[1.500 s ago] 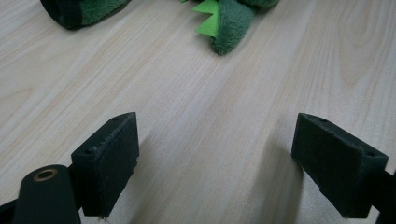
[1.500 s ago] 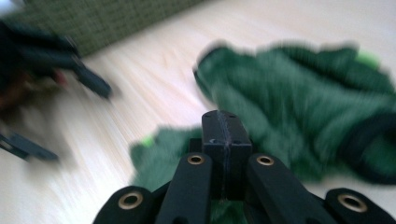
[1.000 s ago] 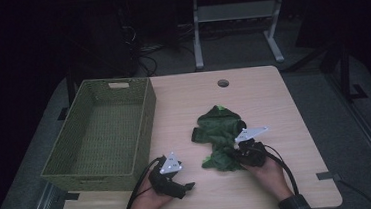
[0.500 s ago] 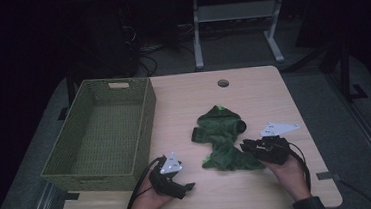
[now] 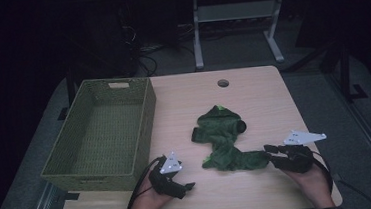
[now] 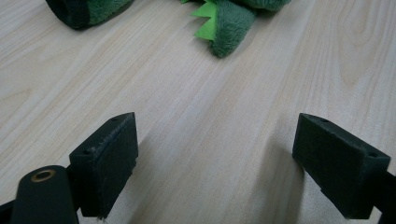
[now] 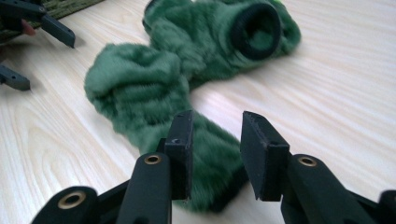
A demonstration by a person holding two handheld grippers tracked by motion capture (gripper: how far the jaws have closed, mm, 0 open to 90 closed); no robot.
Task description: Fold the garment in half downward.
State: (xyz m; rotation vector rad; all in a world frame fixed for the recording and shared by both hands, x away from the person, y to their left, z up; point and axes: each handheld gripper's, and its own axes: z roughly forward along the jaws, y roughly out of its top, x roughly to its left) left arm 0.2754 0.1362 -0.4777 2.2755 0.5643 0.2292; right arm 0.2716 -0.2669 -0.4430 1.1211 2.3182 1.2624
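Note:
A fuzzy green plush garment (image 5: 222,137) with black cuffs lies crumpled on the middle of the wooden table (image 5: 263,98). One limb of it stretches right, toward my right gripper (image 5: 269,151). In the right gripper view that gripper (image 7: 217,126) stands partly open, and the limb's end (image 7: 205,154) lies loosely between its jaws. A round black cuff (image 7: 257,30) opens farther off. My left gripper (image 5: 186,186) rests wide open near the front edge, left of the garment. In the left gripper view it (image 6: 217,140) holds nothing over bare wood, and the garment's edge (image 6: 224,23) lies ahead.
An empty green woven basket (image 5: 146,112) stands at the left of the table, close to my left hand. A round cable hole (image 5: 223,83) sits near the far edge. Beyond the table are a dark floor and a metal frame (image 5: 236,15).
My right gripper moved right and slightly toward the front, drawing one limb of the garment out to the right. The left gripper has stayed where it was.

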